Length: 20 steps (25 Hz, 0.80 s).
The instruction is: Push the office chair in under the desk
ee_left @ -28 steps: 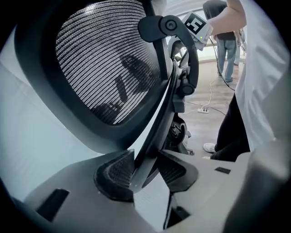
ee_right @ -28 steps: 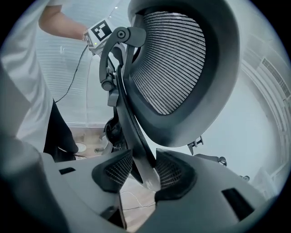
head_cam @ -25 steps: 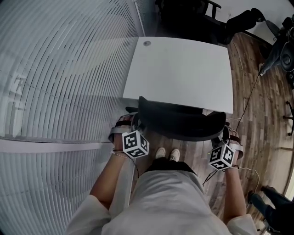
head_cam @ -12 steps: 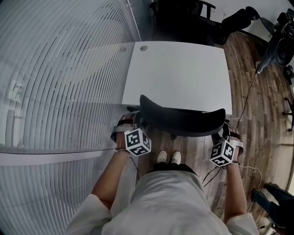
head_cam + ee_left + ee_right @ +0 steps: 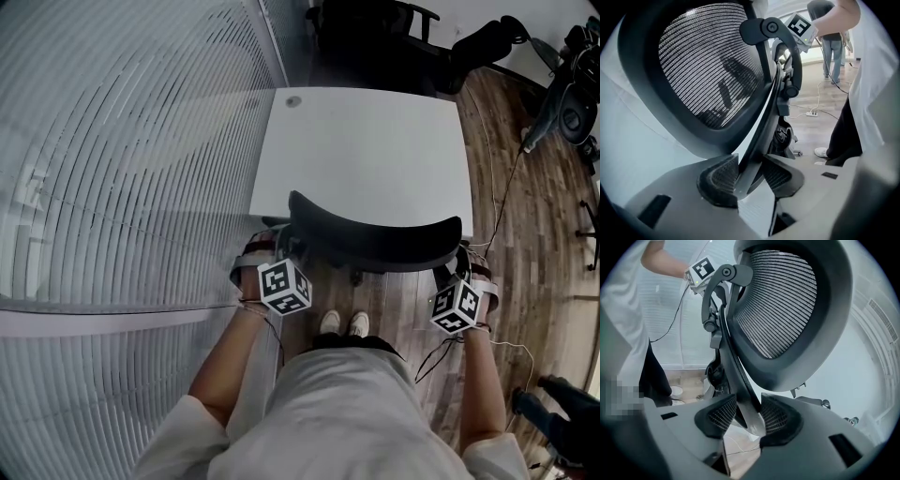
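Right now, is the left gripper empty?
No, the left gripper clamps the edge of the chair at its backrest.

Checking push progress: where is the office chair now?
In the head view the office chair stands at centre, its backrest at the near edge of the desk, gripped by the left gripper and right gripper.

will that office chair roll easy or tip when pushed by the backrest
The office chair should probably glide: the wood floor looks smooth. Its mesh backrest, held at both edges by the left gripper and right gripper, may flex or recline slightly. Pushing that high could tilt it a little.
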Each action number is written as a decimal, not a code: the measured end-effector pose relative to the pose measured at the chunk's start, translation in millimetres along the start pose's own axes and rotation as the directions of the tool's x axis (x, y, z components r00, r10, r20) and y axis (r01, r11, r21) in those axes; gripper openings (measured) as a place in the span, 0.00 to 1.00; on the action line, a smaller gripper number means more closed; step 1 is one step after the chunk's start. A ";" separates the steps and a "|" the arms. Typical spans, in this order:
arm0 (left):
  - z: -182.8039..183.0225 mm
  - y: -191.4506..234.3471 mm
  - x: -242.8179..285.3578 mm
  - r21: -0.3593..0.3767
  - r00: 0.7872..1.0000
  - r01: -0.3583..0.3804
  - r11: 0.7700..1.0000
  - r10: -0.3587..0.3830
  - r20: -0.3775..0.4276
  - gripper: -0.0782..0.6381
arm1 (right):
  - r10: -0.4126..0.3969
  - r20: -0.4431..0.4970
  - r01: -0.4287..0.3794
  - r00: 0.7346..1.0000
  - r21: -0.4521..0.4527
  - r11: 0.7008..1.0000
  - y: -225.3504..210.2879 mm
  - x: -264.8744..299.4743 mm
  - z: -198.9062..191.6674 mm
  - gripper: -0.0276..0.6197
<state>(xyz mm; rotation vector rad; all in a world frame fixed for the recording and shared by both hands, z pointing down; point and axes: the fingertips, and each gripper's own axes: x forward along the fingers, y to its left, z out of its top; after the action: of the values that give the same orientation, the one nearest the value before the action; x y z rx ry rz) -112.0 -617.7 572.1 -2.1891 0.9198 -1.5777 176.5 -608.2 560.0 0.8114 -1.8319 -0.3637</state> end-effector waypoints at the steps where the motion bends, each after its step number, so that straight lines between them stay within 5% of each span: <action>1: 0.5 -0.3 -0.1 0.000 1.000 -0.001 1.000 0.001 -0.001 0.34 | 0.001 0.002 -0.001 1.000 -0.001 1.000 -0.2 -0.2 -0.3 0.31; 12: -1.3 -4.6 -3.6 -0.003 0.999 -0.034 0.999 0.034 0.014 0.36 | -0.025 0.030 0.023 0.999 0.072 0.997 2.1 -4.0 1.3 0.34; 20: 24.4 -12.4 -59.8 -0.195 0.986 -0.033 0.980 0.065 0.156 0.38 | -0.094 0.173 0.036 0.980 0.313 0.949 -4.5 -57.9 22.4 0.34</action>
<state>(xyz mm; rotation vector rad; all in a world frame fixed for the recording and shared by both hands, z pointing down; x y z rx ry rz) -97.1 -573.0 526.2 -2.3630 1.1062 -1.3139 170.4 -574.9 507.8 1.0856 -2.0726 -0.2008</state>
